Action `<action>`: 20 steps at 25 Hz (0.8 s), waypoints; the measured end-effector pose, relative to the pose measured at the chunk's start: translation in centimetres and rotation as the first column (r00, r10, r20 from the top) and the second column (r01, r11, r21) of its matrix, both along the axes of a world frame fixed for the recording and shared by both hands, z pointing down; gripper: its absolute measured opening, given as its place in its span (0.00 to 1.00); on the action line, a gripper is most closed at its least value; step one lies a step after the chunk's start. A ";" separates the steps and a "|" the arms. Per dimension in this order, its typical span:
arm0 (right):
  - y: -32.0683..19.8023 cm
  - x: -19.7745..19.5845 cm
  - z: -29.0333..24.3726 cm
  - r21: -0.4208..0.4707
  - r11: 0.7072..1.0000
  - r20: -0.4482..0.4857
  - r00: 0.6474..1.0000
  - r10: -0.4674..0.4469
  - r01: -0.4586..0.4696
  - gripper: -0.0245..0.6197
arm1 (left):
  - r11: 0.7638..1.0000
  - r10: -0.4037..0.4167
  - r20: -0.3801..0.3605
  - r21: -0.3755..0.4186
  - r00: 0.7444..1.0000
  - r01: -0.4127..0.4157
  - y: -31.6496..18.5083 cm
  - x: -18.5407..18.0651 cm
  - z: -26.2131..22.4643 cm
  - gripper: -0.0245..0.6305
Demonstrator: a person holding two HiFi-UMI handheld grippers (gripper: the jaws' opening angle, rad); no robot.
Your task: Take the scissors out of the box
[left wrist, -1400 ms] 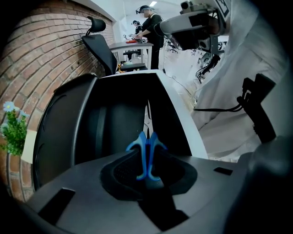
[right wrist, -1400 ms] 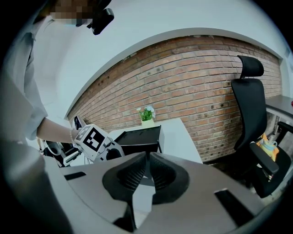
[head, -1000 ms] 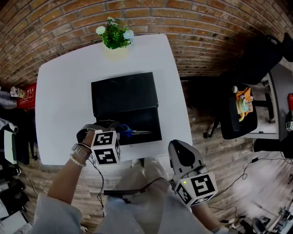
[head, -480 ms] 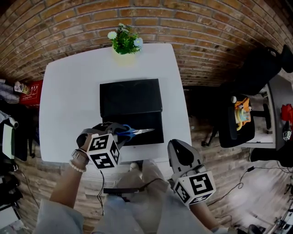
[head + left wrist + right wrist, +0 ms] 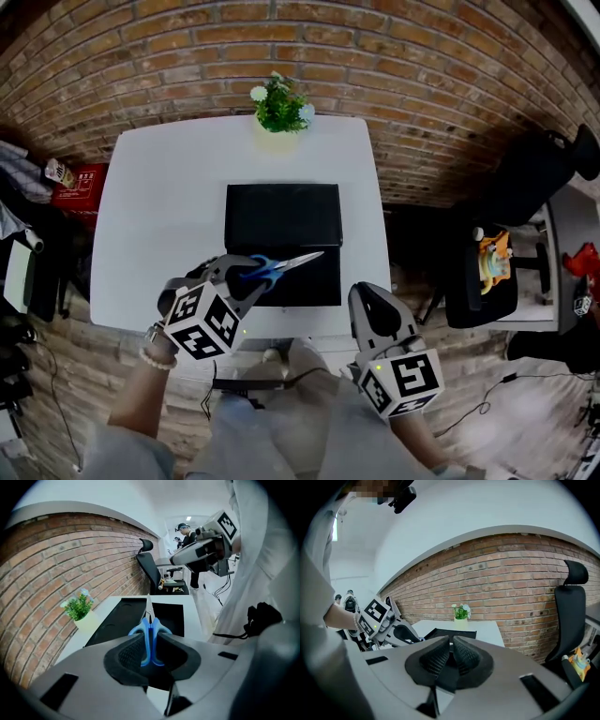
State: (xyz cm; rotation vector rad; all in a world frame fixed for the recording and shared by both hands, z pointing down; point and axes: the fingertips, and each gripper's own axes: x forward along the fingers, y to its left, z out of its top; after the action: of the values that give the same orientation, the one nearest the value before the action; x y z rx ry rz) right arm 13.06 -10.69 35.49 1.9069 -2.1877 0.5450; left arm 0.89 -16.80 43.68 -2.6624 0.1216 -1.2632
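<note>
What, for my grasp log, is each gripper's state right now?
Left gripper: shut on the scissors.
Right gripper: shut, nothing between its jaws.

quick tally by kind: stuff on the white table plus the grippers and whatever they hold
scissors: 1, blue-handled, clamped in the left gripper above the box
black box: 1, open
potted plant: 1
grippers: 2, the left gripper and the right gripper, which holds nothing
total: 5
</note>
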 end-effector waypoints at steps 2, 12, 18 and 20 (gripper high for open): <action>-0.3 -0.1 -0.7 0.014 1.000 -0.013 1.000 -0.008 0.008 0.12 | 0.999 -0.048 -0.047 -0.001 0.998 0.048 -0.2 -0.4 -1.4 0.19; -1.0 -0.1 -3.5 0.082 0.995 -0.068 0.996 -0.049 0.054 0.12 | 0.958 -0.280 -0.238 -0.002 0.930 0.288 -0.7 -2.3 -8.0 0.19; -1.4 -0.6 -4.3 0.102 0.992 -0.079 0.994 -0.069 0.077 0.12 | 0.927 -0.355 -0.326 0.000 0.876 0.376 -0.2 -3.9 -11.2 0.19; -1.4 -0.8 -4.6 0.112 0.990 -0.076 0.994 -0.073 0.081 0.12 | 0.916 -0.380 -0.344 -0.009 0.859 0.402 0.2 -4.4 -11.8 0.19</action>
State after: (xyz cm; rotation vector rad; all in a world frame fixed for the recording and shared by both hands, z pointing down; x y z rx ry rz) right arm 12.22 -12.12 30.92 1.8566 -2.2810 0.3396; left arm -3.47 -16.60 31.92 -2.8647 0.7775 -0.8475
